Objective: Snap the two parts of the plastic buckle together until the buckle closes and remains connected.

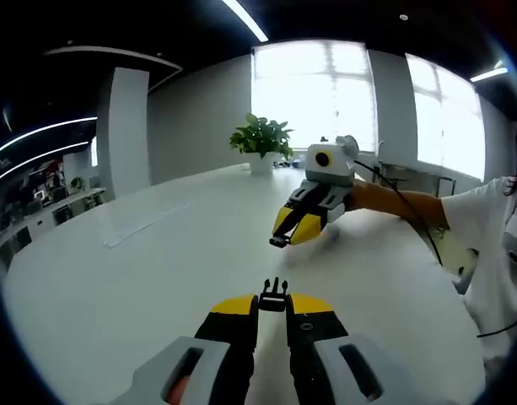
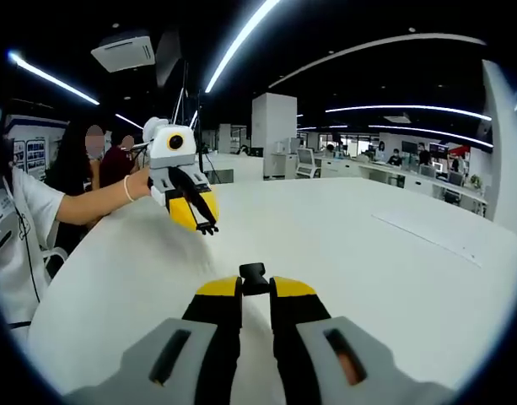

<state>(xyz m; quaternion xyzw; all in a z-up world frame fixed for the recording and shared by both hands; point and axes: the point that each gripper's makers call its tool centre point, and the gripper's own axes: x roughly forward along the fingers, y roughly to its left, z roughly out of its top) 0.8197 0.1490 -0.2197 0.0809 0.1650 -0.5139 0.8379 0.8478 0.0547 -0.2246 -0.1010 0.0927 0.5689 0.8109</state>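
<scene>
Two buckle halves are held apart above the bench (image 1: 115, 278): your left gripper (image 1: 272, 314) pinches the pronged half (image 1: 273, 296), your right gripper (image 2: 255, 291) the socket half (image 2: 253, 273). Line prongs with socket squarely, then push until it clicks.

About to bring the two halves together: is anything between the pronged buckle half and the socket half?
Nothing visible. The left gripper holds the pronged buckle half, the right gripper holds the socket half, and both are raised over the bare white table with open air between them.
</scene>
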